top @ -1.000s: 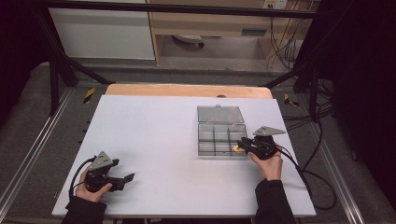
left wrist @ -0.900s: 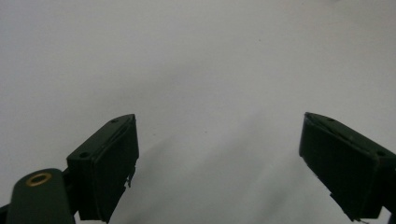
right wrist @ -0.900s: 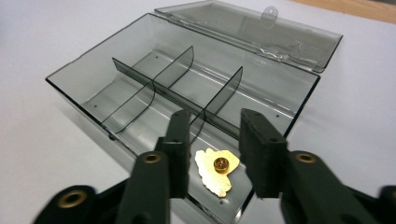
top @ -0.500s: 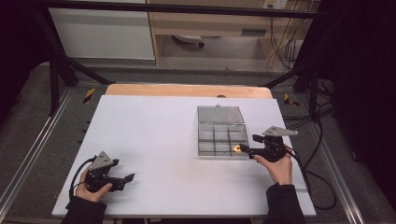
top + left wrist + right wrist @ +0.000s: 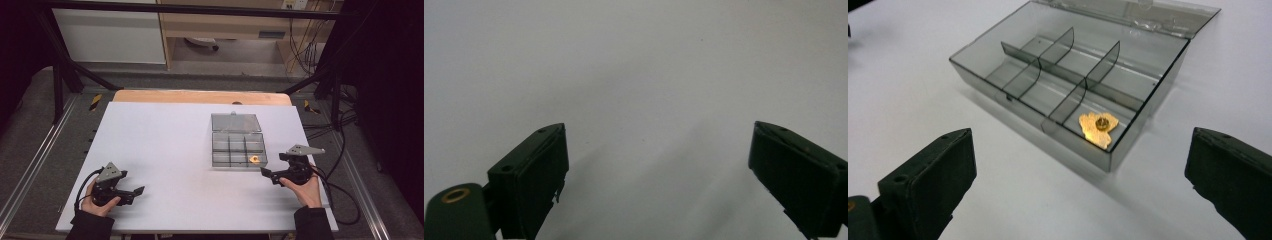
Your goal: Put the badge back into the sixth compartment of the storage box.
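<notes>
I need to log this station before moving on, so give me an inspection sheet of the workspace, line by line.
Surface: white table top, bare apart from the box.
Job's things: clear compartment box with its lid open; gold pin lies in a near corner compartment.
Clutter: nothing seen.
Tools: right tool open, jaws just opened, nothing between them, beside the box; left tool open and empty at the near left.
Cables: black cable trails from the right tool over the table edge.
Surroundings: dark frame rails, a cabinet behind.
</notes>
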The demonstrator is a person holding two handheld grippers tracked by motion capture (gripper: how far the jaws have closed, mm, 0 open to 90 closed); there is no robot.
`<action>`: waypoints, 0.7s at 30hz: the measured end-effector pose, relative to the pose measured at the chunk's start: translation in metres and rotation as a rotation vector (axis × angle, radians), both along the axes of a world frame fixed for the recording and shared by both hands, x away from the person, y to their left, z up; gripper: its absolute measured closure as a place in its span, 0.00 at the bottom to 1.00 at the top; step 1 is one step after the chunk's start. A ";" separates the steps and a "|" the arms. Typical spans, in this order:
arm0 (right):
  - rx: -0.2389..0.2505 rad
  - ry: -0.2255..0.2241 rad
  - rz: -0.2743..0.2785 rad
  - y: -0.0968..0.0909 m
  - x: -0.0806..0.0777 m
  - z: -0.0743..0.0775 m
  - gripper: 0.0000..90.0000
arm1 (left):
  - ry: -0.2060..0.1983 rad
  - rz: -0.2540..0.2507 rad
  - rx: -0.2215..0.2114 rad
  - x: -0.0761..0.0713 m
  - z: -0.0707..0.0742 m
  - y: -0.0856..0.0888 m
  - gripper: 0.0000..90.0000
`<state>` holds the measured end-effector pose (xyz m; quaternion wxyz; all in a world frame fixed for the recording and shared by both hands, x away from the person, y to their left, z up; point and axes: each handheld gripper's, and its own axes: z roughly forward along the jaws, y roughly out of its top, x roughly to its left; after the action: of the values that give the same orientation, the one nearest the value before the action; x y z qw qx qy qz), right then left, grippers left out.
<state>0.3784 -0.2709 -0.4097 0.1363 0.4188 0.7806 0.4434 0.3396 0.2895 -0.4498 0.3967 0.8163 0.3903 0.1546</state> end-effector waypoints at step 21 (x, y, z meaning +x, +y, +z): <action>-0.049 0.066 0.026 -0.027 -0.026 -0.046 0.01 | 0.005 -0.010 0.002 0.000 -0.001 -0.002 0.09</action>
<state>0.3525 -0.2975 -0.4558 0.1151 0.4196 0.8007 0.4117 0.3398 0.2880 -0.4503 0.3956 0.8191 0.3871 0.1509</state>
